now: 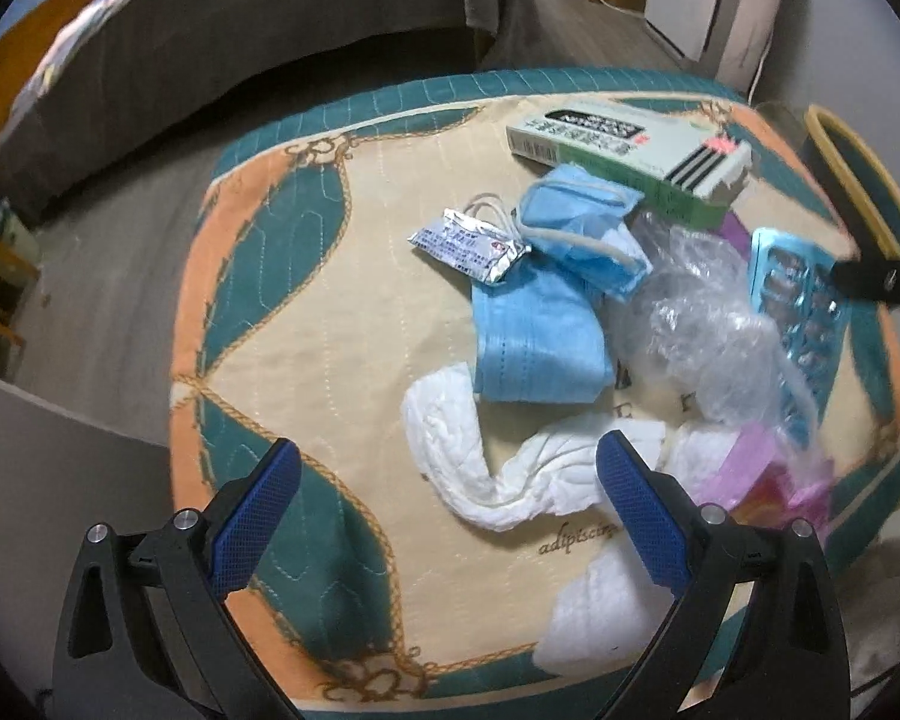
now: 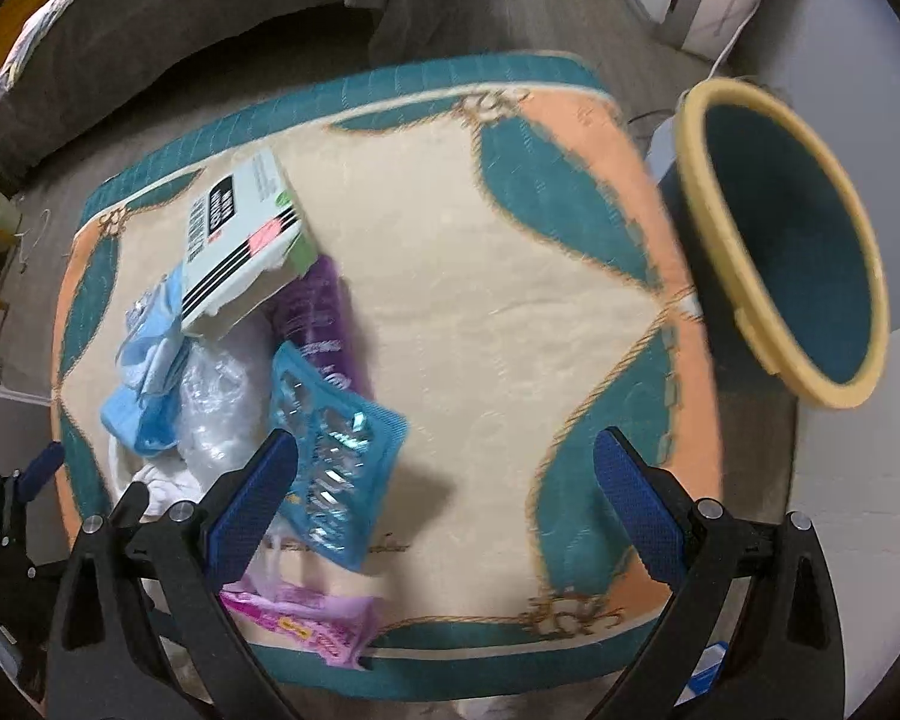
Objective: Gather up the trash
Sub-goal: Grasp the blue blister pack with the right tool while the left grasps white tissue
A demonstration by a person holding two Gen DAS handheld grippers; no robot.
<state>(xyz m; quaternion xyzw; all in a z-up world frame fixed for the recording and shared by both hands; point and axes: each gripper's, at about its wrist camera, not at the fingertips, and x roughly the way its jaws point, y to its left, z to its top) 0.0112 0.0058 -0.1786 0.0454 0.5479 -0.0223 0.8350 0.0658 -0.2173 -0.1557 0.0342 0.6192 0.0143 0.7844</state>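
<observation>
Blue masks point(image 1: 540, 324) beside box point(image 1: 624, 150) | bin point(image 2: 792, 240) right | both tools spread, empty

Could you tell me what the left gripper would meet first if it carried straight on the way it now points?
Probably the crumpled white tissue lying between the open left gripper fingers' line, with the blue face mask beyond; depth is uncertain.

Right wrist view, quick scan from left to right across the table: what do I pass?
blue face masks → crumpled clear plastic → blue blister pack → bare cream middle of the quilted table cover → teal bin with yellow rim, past the table's right edge.
</observation>
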